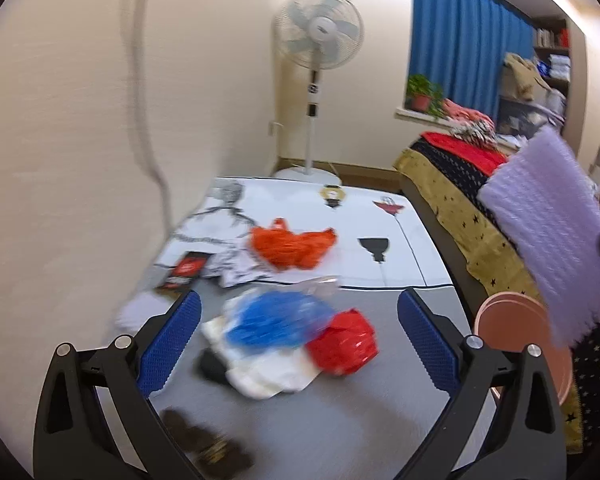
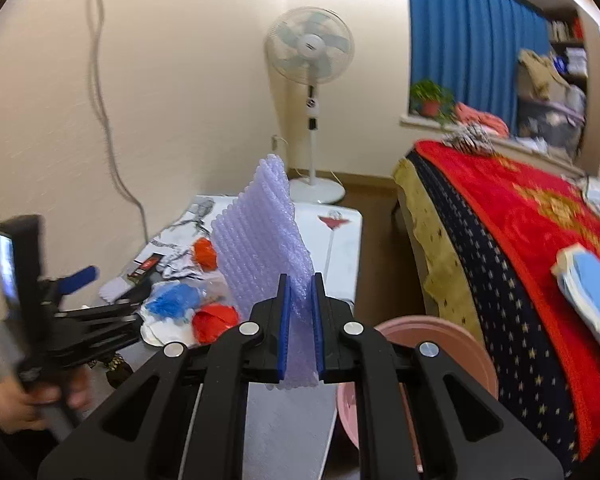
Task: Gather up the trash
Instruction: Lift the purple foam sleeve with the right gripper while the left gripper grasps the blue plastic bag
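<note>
The right gripper (image 2: 299,320) has its blue-padded fingers (image 2: 284,326) closed tight on the lower edge of a lilac bubble-wrap sheet (image 2: 260,232), which stands upright above them, clear of the surface (image 2: 292,432). In the left wrist view the same sheet (image 1: 548,240) hangs at the far right, above a pink bin (image 1: 516,340) that sits between the surface and a bed (image 2: 512,248).

The left gripper (image 1: 300,344) has its fingers (image 1: 168,344) spread wide with nothing between them, poised over a heap of trash on the surface: a blue bag (image 1: 276,320), a red bag (image 1: 344,342), white paper (image 1: 260,376) beneath them, and an orange bag (image 1: 292,246) farther back (the picture is blurred, so finer detail is lost). A black card (image 1: 184,270) lies to the heap's left. A hand (image 2: 24,404) grips the left gripper's handle.

Behind the surface a white fan (image 1: 318,40) stands by the wall, beside a blue curtain (image 1: 464,36).
</note>
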`<state>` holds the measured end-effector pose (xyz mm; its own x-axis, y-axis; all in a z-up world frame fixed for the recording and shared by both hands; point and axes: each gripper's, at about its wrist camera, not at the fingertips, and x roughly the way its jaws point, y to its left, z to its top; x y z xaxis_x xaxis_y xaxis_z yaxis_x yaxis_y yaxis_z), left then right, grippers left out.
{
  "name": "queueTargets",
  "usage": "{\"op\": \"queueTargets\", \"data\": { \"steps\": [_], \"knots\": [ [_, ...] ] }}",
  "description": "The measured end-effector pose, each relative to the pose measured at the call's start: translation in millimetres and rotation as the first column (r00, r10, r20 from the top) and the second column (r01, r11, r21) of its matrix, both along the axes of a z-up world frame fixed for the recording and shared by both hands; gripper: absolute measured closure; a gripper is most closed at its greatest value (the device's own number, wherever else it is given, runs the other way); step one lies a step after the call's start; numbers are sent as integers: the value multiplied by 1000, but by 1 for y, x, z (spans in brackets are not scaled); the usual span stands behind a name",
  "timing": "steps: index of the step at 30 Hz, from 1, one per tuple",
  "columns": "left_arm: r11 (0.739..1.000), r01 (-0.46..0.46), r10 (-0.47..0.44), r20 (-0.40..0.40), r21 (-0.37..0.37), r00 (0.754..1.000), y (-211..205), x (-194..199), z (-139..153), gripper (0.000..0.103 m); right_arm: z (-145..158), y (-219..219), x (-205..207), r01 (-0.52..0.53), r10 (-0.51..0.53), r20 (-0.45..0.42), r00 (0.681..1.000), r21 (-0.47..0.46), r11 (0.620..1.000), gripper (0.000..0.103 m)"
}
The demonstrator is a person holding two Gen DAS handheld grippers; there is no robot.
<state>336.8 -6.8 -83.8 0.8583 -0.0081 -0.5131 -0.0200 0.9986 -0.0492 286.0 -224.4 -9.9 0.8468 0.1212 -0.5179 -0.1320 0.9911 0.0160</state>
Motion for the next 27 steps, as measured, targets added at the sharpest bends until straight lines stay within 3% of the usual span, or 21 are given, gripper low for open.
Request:
{"op": "queueTargets", "data": {
  "steps": [4,8,13,14,16,18,21,24,27],
  "knots": [
    [999,-8,7,19,35,1000,-16,28,-29,10,-13,-18,10,26,-26,-28,999,-5,1000,92],
    [999,-9,10,-38,48,999,-16,46,-62,14,-23,-35,22,46,-44,-75,996,27,999,92],
    [996,-69,72,-51,61,996,-6,59,-79,15,-26,-32,27,36,-37,-76,996,-10,999,92],
    [995,-82,85,-54,56,995,-4,61,-81,19,-27,-30,27,33,-34,-78,996,-13,999,92],
    [997,-73,75,-72,27,995,1,65,-82,42,-29,-28,27,26,-28,-84,996,-23,999,92],
    [998,-57,57,-75,2,996,4,66,-83,72,-31,-26,26,21,-25,-86,996,-42,999,92],
    [998,-57,56,-74,-20,996,8,66,-84,100,-33,-27,27,25,-29,-92,995,-47,999,92],
    [998,-55,54,-75,-12,996,12,65,-79,102,-34,-27,27,23,-28,-98,995,-51,998,92],
    [996,-48,43,-64,-71,997,21,57,-52,102,-33,-28,26,20,-24,-95,995,-52,998,92]
  ]
}}
